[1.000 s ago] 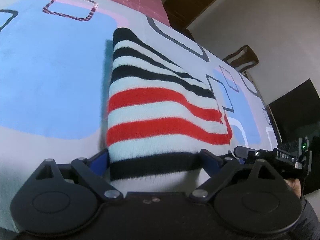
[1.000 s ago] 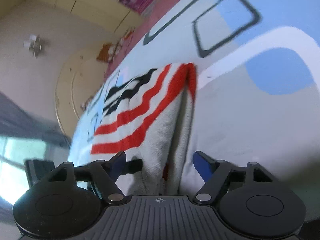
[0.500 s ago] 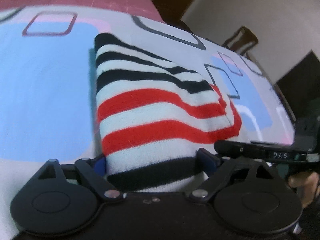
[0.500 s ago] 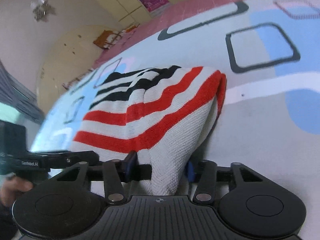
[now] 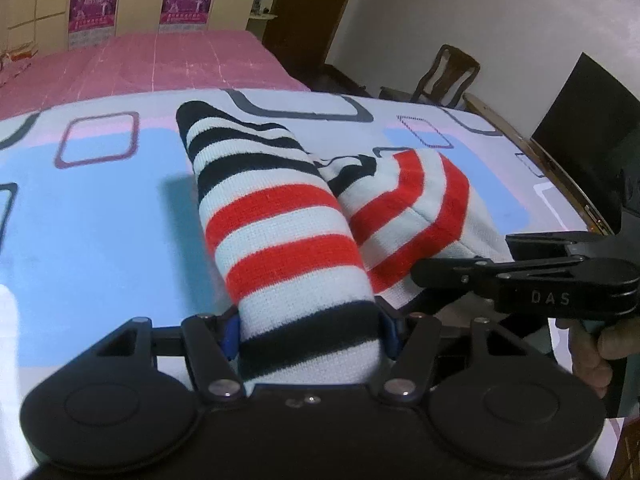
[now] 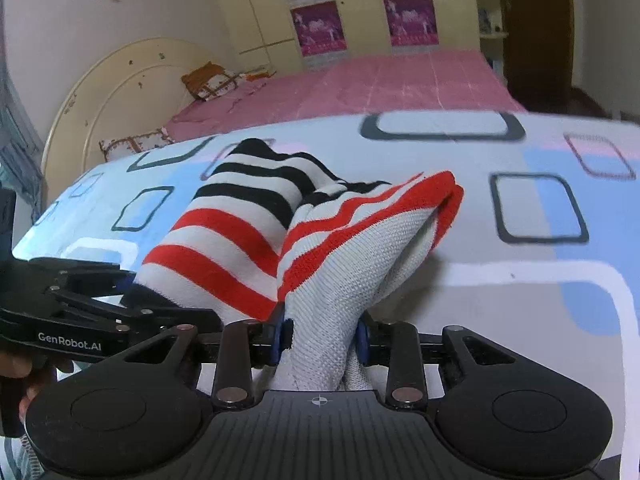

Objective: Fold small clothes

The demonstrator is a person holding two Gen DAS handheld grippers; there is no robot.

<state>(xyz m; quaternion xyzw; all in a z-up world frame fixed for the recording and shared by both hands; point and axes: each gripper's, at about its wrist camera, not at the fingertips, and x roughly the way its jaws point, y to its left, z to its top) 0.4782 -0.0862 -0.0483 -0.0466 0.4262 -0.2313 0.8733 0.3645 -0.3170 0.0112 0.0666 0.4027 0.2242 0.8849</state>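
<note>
The left gripper (image 5: pixel 310 336) has its jaws clamped on the near edge of the striped garment (image 5: pixel 280 232), and the right gripper (image 6: pixel 322 338) pinches a bunched fold of it. The garment rises off the patterned bedsheet (image 5: pixel 92 208) toward both grippers, its far end trailing toward 12 o'clock, and the right gripper sits at the left one's 3 o'clock.

Matte black all over on the left gripper (image 5: pixel 310 334) — two big round discs at the base with a recessed circle in each, silver screw heads at the link pivots, blue pads (image 5: pixel 231 334) inside the fingers. Same build on the right gripper (image 6: pixel 322 338), plus a ribbed centre plate with a small crosshair mark. White "DAS" lettering down one side, "GenRobot.AI" on the other. Bare skin on the right hand (image 5: pixel 596 354) — no sleeve visible.
</note>
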